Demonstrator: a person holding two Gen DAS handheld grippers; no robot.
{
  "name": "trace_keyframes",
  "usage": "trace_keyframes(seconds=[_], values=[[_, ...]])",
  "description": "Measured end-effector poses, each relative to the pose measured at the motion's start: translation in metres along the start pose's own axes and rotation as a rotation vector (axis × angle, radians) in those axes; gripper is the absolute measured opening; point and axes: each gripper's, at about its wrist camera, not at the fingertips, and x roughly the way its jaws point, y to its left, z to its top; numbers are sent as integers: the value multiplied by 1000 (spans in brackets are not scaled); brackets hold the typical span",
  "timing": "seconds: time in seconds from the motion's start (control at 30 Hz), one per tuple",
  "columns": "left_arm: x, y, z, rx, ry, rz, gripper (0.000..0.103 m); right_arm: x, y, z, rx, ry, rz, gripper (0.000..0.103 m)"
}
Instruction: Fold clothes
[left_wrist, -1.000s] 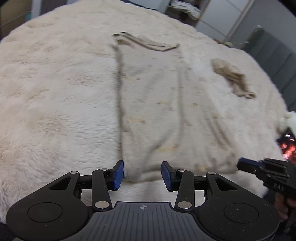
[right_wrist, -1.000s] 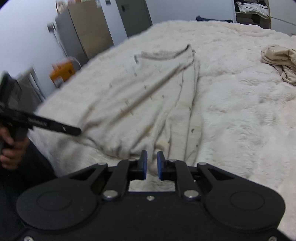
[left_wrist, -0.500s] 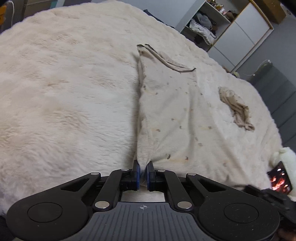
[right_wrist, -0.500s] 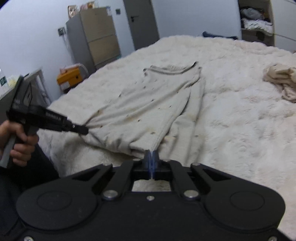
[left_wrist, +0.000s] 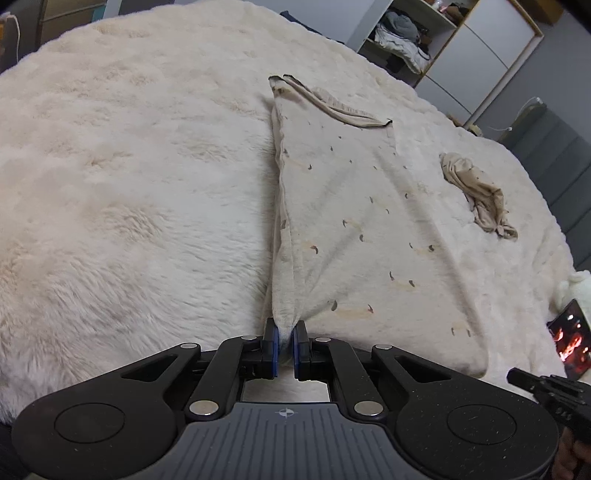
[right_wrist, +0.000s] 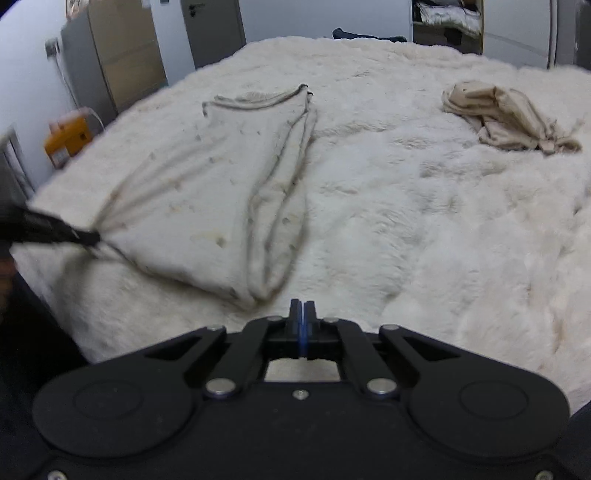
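A cream garment with small dark marks (left_wrist: 351, 221) lies spread on the fluffy white bed cover (left_wrist: 129, 184). My left gripper (left_wrist: 284, 332) pinches its near left corner; cloth sits between the blue pads, and the jaws are just easing open. In the right wrist view that gripper (right_wrist: 85, 236) pulls the garment (right_wrist: 207, 192) into taut creases. My right gripper (right_wrist: 303, 306) has its pads almost together with nothing between them, beginning to open. The garment's folded near edge lies just ahead and left of it. In the left wrist view the right gripper (left_wrist: 517, 376) sits apart from the near right corner.
A crumpled beige garment (right_wrist: 506, 118) lies farther back on the right of the bed (right_wrist: 443, 221). A lit phone (left_wrist: 570, 343) rests at the bed's right edge. A yellow box (right_wrist: 68, 142) and a cabinet (right_wrist: 118, 55) stand beyond the left side; open shelves (left_wrist: 402, 33) stand behind.
The left gripper closed on the garment's near left corner and drew it taut. The right gripper closed at the near right hem, then came away from the cloth, shifting right.
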Motion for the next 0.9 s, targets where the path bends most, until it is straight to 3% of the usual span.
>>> trace_keyframes(seconds=[0.03, 0.13, 0.2, 0.27, 0.33, 0.37, 0.4, 0.43, 0.47, 0.57, 0.63, 0.7, 0.73, 0.77, 0.83, 0.9], values=[[0, 1, 0, -1, 2, 2, 18, 0, 4, 4, -10, -21, 18, 15], [-2, 4, -3, 6, 5, -3, 30, 17, 19, 11, -51, -10, 61, 31], [-6, 0, -9, 39, 20, 18, 32, 33, 27, 10, -83, 42, 57, 31], [-10, -5, -14, 78, 21, 30, 41, 47, 35, 5, -114, 97, 38, 31], [-7, -10, -17, 116, 11, 44, 42, 53, 38, 1, -114, 95, 30, 27], [-5, -13, -19, 135, 5, 52, 42, 55, 38, 0, -111, 83, 26, 19], [0, -16, -18, 155, -13, 93, 37, 55, 36, 0, -111, 70, 27, 0], [4, -17, -17, 164, -21, 109, 13, 55, 35, 1, -118, 72, 28, 0], [7, -18, -17, 172, -28, 124, 6, 52, 36, 1, -133, 69, 25, 0], [-3, -18, -11, 170, -91, 65, 5, 34, 37, 6, -246, 17, -15, 0], [-32, -12, -7, 214, -208, -74, 4, 19, 36, 8, -315, -27, -48, 0], [-45, -11, -6, 307, -244, -126, 3, 2, 31, 11, -392, -68, -64, 0], [-47, -11, -5, 341, -242, -127, 3, -1, 30, 9, -429, -67, -86, 0], [-47, -10, -4, 402, -220, -77, 3, 0, 28, 7, -457, -52, -127, 0], [-43, 3, 1, 342, -180, 0, 3, 10, 8, 6, -407, 38, -209, 0], [-41, 12, 5, 279, -136, 37, 5, 11, -12, 9, -272, 73, -182, 0]])
